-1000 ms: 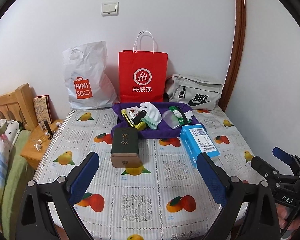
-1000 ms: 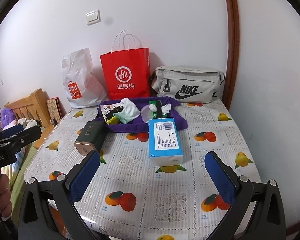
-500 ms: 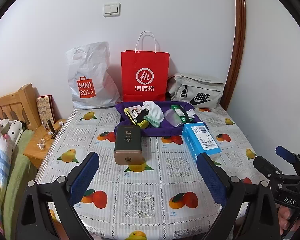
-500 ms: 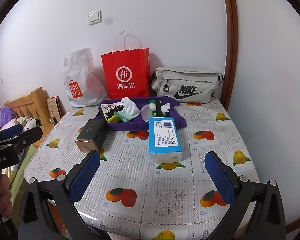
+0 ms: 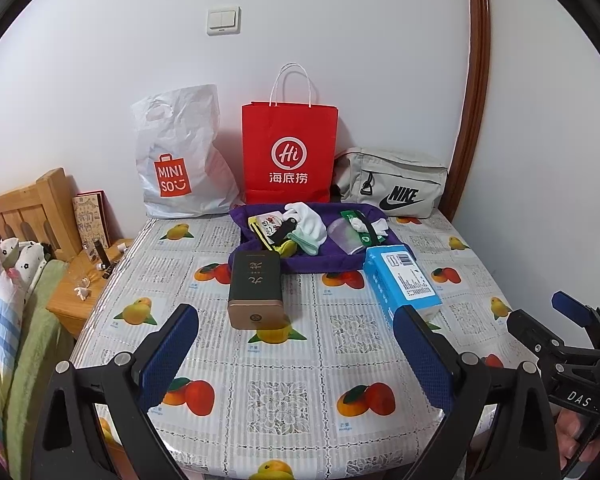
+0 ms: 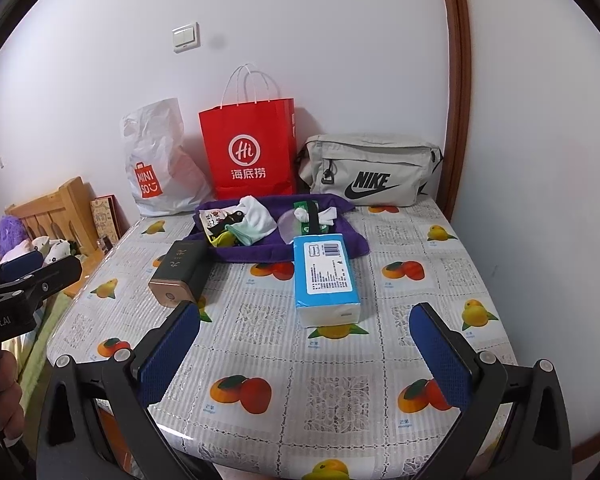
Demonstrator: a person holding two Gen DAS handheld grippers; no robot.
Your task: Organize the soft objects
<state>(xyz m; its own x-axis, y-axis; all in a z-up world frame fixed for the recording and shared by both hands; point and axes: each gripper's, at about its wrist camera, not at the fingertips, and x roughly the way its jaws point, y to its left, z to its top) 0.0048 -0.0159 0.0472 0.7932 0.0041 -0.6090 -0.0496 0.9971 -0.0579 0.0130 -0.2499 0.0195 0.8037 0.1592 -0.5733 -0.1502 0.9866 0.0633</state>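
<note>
A purple cloth lies at the back of the table with white socks, a pale green sock and small packets on it. A blue tissue pack and a dark green box lie in front of it. My left gripper is open and empty over the table's near edge. My right gripper is open and empty, short of the tissue pack.
A white Miniso bag, a red paper bag and a grey Nike bag stand along the back wall. The table has a fruit-print cover. A wooden bedside stand and a bed are at the left.
Both grippers have drawn back and risen slightly, so the table objects look a little farther away. Nothing on the table has moved.
</note>
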